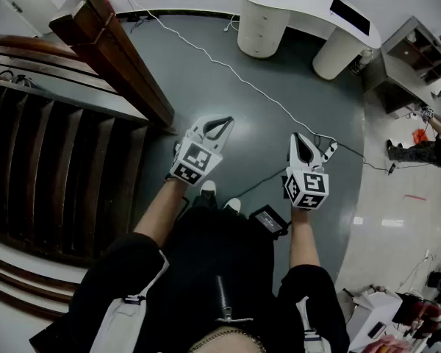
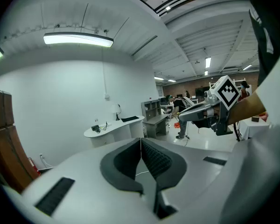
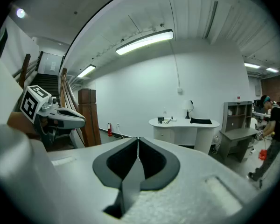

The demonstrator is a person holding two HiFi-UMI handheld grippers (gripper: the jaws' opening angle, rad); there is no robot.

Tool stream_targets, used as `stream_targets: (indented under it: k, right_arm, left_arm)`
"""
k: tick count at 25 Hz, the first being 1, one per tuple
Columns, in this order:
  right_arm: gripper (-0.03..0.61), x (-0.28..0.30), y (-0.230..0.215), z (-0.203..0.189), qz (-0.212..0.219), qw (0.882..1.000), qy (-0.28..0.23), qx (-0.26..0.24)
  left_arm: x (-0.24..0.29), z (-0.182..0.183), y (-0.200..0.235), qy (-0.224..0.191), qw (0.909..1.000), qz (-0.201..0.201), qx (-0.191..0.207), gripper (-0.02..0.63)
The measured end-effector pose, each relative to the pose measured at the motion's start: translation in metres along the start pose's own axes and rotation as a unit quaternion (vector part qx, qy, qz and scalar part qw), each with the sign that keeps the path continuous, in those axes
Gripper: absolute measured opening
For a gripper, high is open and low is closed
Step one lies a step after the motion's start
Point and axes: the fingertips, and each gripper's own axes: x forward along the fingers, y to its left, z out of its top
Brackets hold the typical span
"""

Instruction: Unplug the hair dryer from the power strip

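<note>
**Item: hair dryer, with power strip.** Neither can be made out in any view, so their place cannot be told. The one lead is a thin white cable [image 1: 242,79] that crosses the grey floor [image 1: 198,87] from the upper left of the head view toward centre right.

**Handling (judged).** The plug is small, hard and stiff in its socket. Take it by the plug body, never by the soft cord. The strip is probably light and would lift with the pull, so the other gripper should hold it down.

**Tools.**
- White-shelled left gripper [image 1: 224,121], centre of frame: jaws pressed together, nothing between them.
- White-shelled right gripper [image 1: 299,140], just right of it: likewise closed and empty.

**Surroundings.**
- Small black box [image 1: 269,220], lower centre: purpose unclear.
- Dark wooden staircase [image 1: 51,168], left.
- Curved white desk [image 1: 301,6], top.
</note>
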Motion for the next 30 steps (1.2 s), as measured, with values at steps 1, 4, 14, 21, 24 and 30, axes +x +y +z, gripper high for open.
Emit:
stream_targets:
  k: [1,4,14,21,24,30]
  right_arm:
    - [0.006,0.002,0.005,0.001,0.001,1.0,-0.003,0.0]
    - [0.006,0.009,0.015,0.005,0.003,1.0,-0.006,0.0]
    - [0.006,0.029,0.023,0.009,0.0,1.0,0.0,0.007]
    - [0.006,0.049,0.028,0.012,-0.008,1.0,0.007,0.003]
    - [0.006,0.062,0.033,0.017,-0.012,1.0,0.006,0.002]
    - [0.006,0.082,0.037,0.018,-0.036,0.999,0.007,0.008]
  left_arm:
    - [-0.002,-0.001,0.002,0.0,1.0,-0.001,0.0,0.014]
    - [-0.006,-0.005,0.009,-0.002,1.0,-0.004,-0.002,0.014]
    - [0.003,-0.008,0.03,-0.007,0.9998,-0.019,-0.002,0.014]
    - [0.01,-0.016,0.048,-0.006,0.9995,-0.03,-0.006,0.014]
    - [0.012,-0.018,0.062,-0.009,0.9994,-0.034,-0.007,0.012]
    - [0.017,-0.024,0.081,-0.004,0.9985,-0.054,0.003,0.014]
